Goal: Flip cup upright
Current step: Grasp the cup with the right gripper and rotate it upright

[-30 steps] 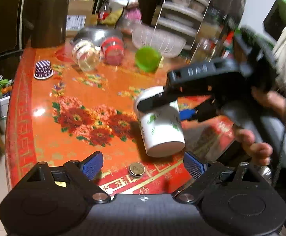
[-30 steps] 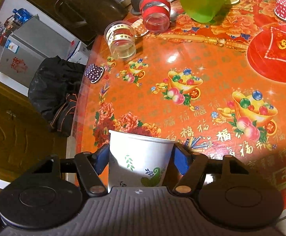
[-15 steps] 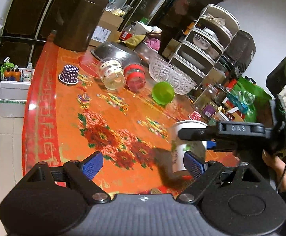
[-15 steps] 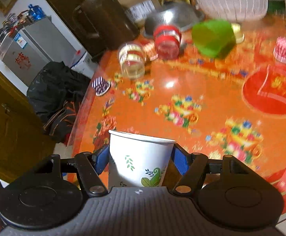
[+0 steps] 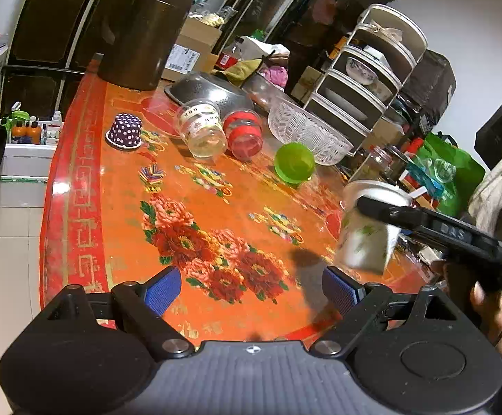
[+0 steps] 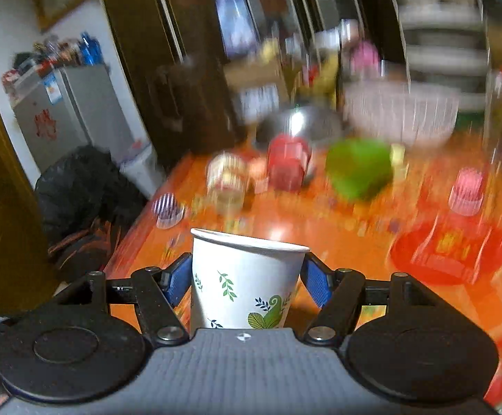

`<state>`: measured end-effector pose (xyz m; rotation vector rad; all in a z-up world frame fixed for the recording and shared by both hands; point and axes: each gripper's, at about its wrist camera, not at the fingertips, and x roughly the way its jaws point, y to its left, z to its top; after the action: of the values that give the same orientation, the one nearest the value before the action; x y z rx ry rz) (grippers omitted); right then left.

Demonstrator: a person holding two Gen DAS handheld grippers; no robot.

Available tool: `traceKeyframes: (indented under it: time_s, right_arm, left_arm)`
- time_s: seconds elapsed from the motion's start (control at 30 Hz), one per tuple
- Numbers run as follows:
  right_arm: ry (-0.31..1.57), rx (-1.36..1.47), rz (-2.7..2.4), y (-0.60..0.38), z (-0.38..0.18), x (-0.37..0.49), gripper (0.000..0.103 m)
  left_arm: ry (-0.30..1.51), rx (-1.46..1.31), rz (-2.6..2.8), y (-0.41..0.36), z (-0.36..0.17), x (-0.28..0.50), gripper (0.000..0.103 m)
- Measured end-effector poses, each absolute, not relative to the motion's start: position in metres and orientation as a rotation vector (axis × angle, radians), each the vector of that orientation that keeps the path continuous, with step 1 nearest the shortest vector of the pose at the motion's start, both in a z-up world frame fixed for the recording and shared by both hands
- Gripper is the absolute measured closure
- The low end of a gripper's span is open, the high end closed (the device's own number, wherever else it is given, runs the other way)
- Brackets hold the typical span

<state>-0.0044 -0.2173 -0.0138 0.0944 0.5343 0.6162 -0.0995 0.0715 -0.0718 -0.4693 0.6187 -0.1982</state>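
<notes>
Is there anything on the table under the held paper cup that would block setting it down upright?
Nothing visible: the right gripper holds the paper cup above a bare patch of table; the green cup lies farther back.

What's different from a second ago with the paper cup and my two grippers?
The right gripper has swung the paper cup from lying tilted with its mouth away to mouth-up and lifted it off the table; its grip is unchanged. The left gripper stayed open and empty. The green cup and the jars kept their places.
</notes>
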Motion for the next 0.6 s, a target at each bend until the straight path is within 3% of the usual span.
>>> traceKeyframes:
  time_s: [0.13, 0.27, 0.43, 0.6]
  right_arm:
    - [0.234, 0.074, 0.541, -0.231, -0.03, -0.039, 0.035]
    - [0.063, 0.087, 0.504, -0.234, -0.076, -0.067, 0.034]
    - [-0.079, 0.033, 0.458, -0.225, -0.119, -0.087, 0.035]
    - [-0.125, -0.026, 0.46, -0.209, -0.124, -0.088, 0.035]
  left_arm:
    - [0.61, -0.467, -0.195, 0.071, -0.075, -0.1, 0.012]
    - [0.608, -0.476, -0.214, 0.072, -0.077, -0.097, 0.012]
    - [0.588, -0.481, -0.232, 0.07, -0.079, -0.097, 0.012]
    - [0.596, -0.495, -0.239, 0.068, -0.085, -0.096, 0.012]
